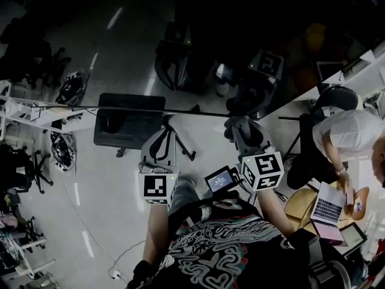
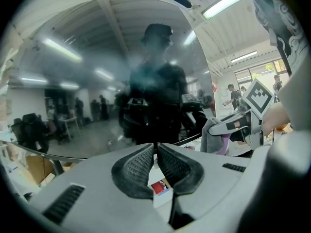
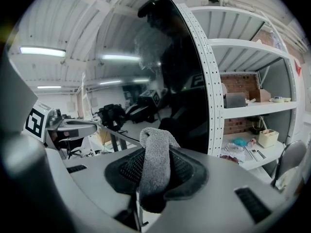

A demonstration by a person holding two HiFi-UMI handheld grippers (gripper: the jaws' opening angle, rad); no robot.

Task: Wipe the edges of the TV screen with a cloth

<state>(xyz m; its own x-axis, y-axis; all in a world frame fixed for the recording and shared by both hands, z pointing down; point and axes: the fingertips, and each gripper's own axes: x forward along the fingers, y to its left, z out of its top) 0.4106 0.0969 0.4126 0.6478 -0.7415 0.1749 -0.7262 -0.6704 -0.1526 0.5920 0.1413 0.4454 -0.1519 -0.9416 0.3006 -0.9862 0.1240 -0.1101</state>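
The dark, glossy TV screen (image 1: 204, 23) fills the upper head view and mirrors the room; its lower edge (image 1: 150, 108) runs across as a thin line. My right gripper (image 1: 238, 126) is shut on a grey cloth (image 3: 154, 154), whose folded end sticks out past the jaws, right at the screen's edge (image 1: 236, 123). In the right gripper view the screen (image 3: 165, 76) ends beside a white perforated upright (image 3: 208, 81). My left gripper (image 1: 157, 144) is shut with nothing between its pads (image 2: 138, 166) and sits just below the screen (image 2: 97, 81). The right gripper (image 2: 216, 129) shows there with the cloth.
White shelves (image 3: 252, 106) with small boxes and packets stand right of the screen. A person in white (image 1: 349, 137) sits at a table with a laptop (image 1: 328, 202) at the far right. Office chairs (image 1: 171, 143) and desks (image 1: 24, 110) stand on the floor below.
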